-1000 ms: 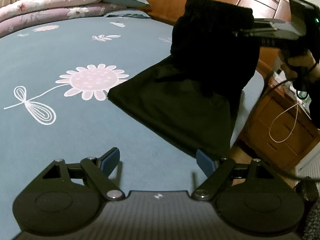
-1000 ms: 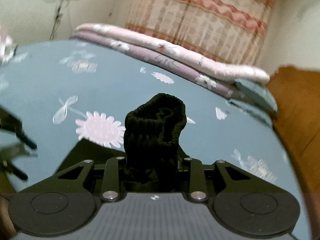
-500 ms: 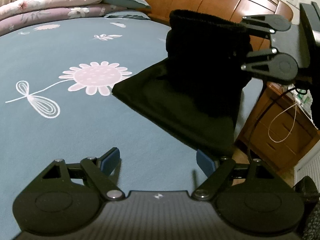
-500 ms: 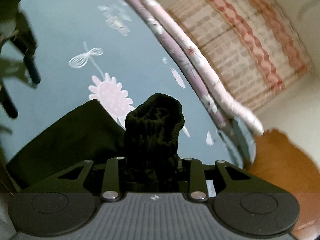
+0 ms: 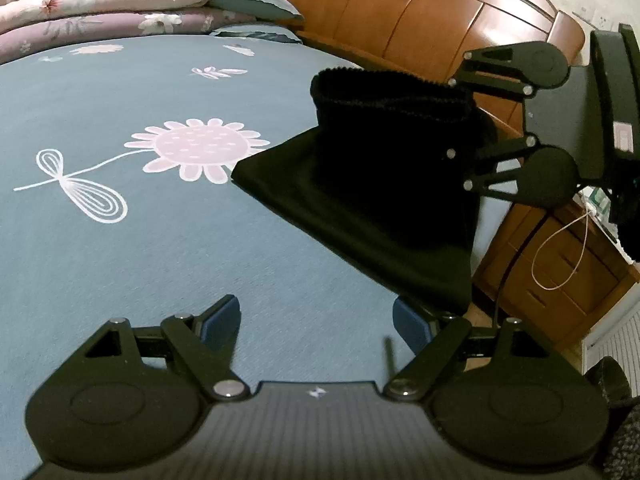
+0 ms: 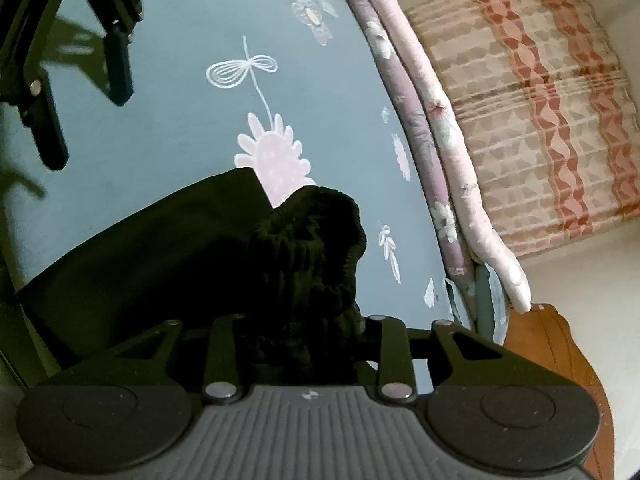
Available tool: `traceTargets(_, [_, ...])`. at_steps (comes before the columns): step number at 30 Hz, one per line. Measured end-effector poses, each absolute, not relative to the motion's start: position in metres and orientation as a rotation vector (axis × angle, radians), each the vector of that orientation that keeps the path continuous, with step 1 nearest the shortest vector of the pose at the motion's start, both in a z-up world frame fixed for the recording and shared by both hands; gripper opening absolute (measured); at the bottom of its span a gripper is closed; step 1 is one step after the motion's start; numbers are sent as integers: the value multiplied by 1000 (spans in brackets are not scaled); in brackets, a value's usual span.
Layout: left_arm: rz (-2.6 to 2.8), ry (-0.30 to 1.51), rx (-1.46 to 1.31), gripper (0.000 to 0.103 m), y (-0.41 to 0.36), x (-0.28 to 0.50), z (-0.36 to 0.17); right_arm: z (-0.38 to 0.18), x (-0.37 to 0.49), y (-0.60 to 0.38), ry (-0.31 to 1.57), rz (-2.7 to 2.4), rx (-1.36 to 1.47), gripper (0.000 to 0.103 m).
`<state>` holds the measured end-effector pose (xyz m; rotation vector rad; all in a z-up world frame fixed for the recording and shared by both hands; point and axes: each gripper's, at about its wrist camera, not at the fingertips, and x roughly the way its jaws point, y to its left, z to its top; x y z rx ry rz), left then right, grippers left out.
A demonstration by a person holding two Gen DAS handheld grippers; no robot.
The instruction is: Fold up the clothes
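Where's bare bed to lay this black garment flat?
Free: the sheet between the printed flower, the garment's folded edge and the open left gripper; also beyond the flower toward the rolled quilts. Crowded: the bed's edge, where the right gripper holds the bunched waistband.

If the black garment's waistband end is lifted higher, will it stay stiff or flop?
Probably flop: the black garment drapes limp from the right gripper, which bunches its ribbed band. It looks light and thin where it lies flat on the bedsheet, so unlikely to slip.
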<state>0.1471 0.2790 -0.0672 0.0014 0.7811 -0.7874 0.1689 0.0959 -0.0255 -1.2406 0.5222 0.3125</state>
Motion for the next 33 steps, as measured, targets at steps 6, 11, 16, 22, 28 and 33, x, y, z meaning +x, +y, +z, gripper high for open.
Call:
traceTargets(6, [-787, 773, -4, 84, 283, 145, -68, -28, 165, 100, 545, 315, -1265, 41])
traceTargets(11, [-790, 762, -16, 84, 288, 142, -69, -26, 161, 104, 567, 333, -1255, 41])
traceTargets(16, [-795, 751, -27, 84, 294, 141, -71, -24, 164, 106, 588, 351, -1204, 39])
traceTargets(22, [-795, 743, -42, 84, 300, 141, -73, -25, 166, 114, 623, 370, -1171, 45])
traceTargets(28, [-794, 735, -42, 84, 304, 144, -73, -2, 160, 118, 618, 453, -1046, 75])
traceTargets(33, [-799, 730, -54, 84, 306, 145, -74, 7, 157, 119, 636, 508, -962, 81])
